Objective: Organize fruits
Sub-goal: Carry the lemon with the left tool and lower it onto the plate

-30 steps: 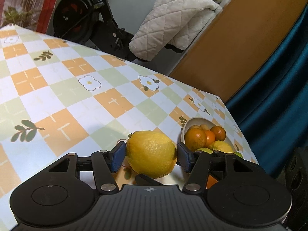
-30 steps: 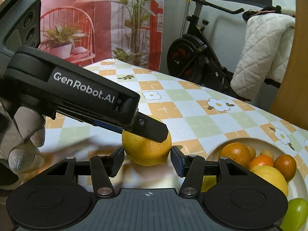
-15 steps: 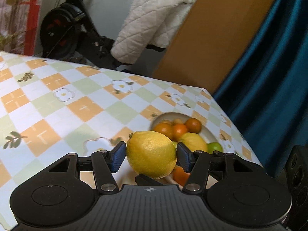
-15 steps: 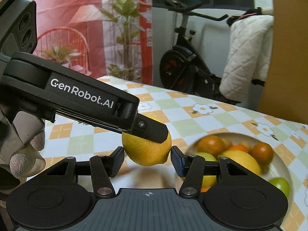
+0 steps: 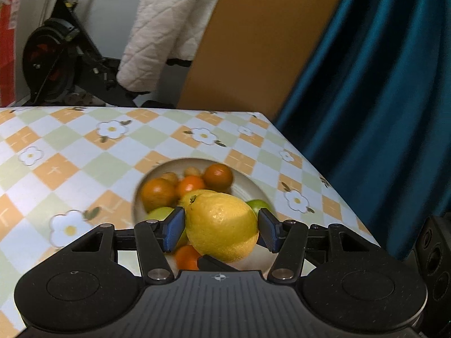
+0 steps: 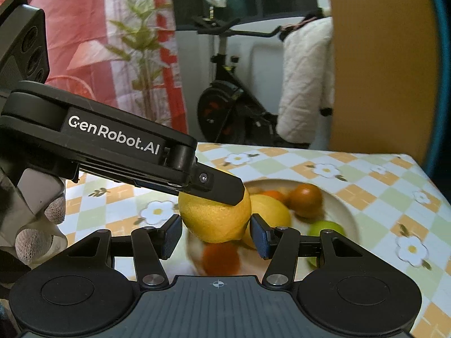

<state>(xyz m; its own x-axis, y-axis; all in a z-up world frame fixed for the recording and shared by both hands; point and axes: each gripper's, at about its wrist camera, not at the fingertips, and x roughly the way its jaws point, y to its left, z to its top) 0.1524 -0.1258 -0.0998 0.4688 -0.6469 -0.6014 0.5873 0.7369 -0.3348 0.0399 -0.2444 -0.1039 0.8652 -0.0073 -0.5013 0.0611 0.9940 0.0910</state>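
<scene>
Indoors, checkered floral tablecloth (image 5: 84, 146), exercise bike (image 5: 56, 56) behind, left claw (image 5: 221, 226) grasping lemon (image 5: 222, 225), right claw (image 6: 215, 235) unclear.

Ahead of the tool, a black exercise bike (image 6: 225, 104) stands against a pale wall, a white quilted jacket (image 5: 166, 28) draped over it. To its right rise a brown board (image 5: 253, 36) and a teal curtain (image 5: 366, 84); left hangs a red printed cloth (image 6: 112, 28).

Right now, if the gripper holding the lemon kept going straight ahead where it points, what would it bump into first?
Probably the fruit piled in the bowl: the left gripper, carrying the lemon, aims down at it. Depth is hard to judge, so it might reach the bowl's far rim instead.
</scene>
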